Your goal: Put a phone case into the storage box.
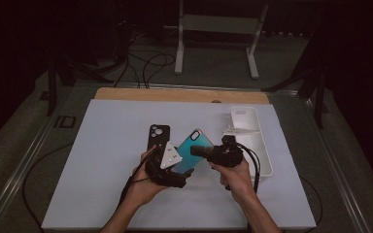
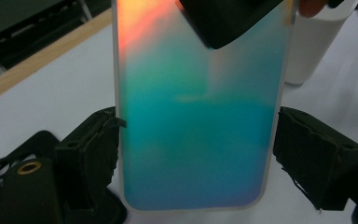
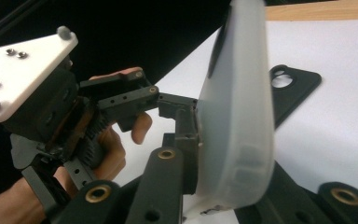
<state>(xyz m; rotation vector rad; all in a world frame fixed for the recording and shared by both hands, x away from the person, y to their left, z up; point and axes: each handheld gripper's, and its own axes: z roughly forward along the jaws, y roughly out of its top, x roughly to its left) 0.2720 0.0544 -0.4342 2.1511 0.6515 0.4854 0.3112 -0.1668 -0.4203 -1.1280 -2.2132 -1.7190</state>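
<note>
Left tongs (image 1: 177, 167): jaws spread across the width of the iridescent phone case (image 1: 192, 150), gripping its two long edges
Right tongs (image 1: 200, 151): closed tight on the case's upper end, seen edge-on in the right gripper view (image 3: 235, 116)
Case: lifted off the bench (image 1: 102, 160), tilted, between both hands
Nearby: black case (image 1: 158, 136) lying flat beside it; white tray (image 1: 252, 141) at right
Risk: two grips pulling against each other could twist the thin shell, or it pops free and drops on the black case

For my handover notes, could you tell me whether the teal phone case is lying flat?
No, lifted: the teal phone case is tilted between both grippers.
</note>
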